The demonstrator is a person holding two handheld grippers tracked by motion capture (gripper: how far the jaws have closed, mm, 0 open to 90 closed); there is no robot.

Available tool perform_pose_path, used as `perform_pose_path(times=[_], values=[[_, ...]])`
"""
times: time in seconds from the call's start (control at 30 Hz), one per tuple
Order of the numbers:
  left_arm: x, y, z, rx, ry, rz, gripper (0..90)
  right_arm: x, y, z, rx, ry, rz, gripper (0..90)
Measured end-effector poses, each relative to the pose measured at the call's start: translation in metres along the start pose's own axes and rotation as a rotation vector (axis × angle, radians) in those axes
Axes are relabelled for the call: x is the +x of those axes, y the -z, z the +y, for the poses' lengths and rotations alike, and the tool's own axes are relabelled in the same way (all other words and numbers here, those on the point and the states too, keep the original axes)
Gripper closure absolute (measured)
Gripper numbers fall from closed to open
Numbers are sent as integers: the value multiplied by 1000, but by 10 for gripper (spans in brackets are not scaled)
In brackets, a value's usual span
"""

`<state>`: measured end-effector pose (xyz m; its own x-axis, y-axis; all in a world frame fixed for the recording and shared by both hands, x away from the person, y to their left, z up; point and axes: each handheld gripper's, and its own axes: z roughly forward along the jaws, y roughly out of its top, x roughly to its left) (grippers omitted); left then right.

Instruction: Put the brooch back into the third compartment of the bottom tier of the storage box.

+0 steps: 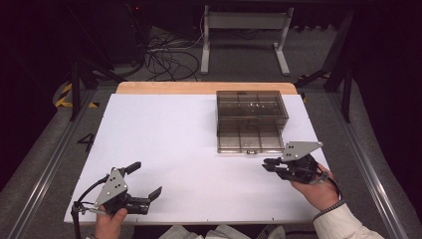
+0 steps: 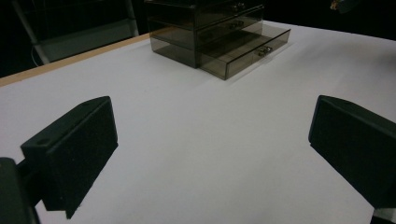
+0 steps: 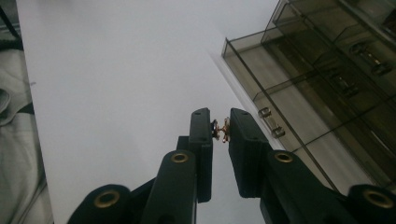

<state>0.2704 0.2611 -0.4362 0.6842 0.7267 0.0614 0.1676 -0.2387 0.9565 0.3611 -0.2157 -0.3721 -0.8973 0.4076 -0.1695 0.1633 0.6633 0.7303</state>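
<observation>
Right gripper (image 1: 268, 164) sits at the near right of the table (image 1: 164, 149), just in front of the smoked plastic drawer box (image 1: 251, 107). Its jaws are clamped on a small gold-coloured trinket (image 3: 221, 130), pinched right at the pad tips. It looks like a small piece of jewellery; too small to say more. In the right gripper view the trinket sits just beside the front of the bottom drawer (image 3: 299, 140), apart from it.

The drawer box stands at the far right of the table, near the far wooden edge (image 1: 204, 87). The bottom drawer is pulled out toward the person; the upper drawers are in. The open drawer has dividers and a small metal handle (image 3: 271, 122) at the front centre. Can't tell if anything lies in the compartments.

Left gripper (image 1: 147, 181) is at the near left of the table, well apart from the box. Its jaws stand wide apart with nothing between them, just bare white table. In the left gripper view the box (image 2: 219, 32) is far off, drawer front facing right.

Each gripper is held in one hand; a light sleeve (image 1: 343, 224) shows on the right arm.
</observation>
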Motion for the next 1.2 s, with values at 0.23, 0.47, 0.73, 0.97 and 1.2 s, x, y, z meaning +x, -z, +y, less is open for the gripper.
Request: perform_pose_path(times=[0.23, 0.47, 0.73, 0.97, 1.2], values=[[1, 0, 0, 1, 1, 0, 21, -1, 4, 3, -58, -14, -13, 800], [0, 0, 0, 1, -1, -1, 21, -3, 6, 7, -116, -36, -9, 799], [0, 0, 0, 7, -14, 4, 21, -5, 7, 11, -163, -61, -8, 799], [0, 0, 0, 3, 1, 0, 21, -10, 8, 14, -178, -90, -40, 799], [1, 0, 0, 3, 0, 1, 21, -20, 9, 21, -168, -110, -87, 799]])
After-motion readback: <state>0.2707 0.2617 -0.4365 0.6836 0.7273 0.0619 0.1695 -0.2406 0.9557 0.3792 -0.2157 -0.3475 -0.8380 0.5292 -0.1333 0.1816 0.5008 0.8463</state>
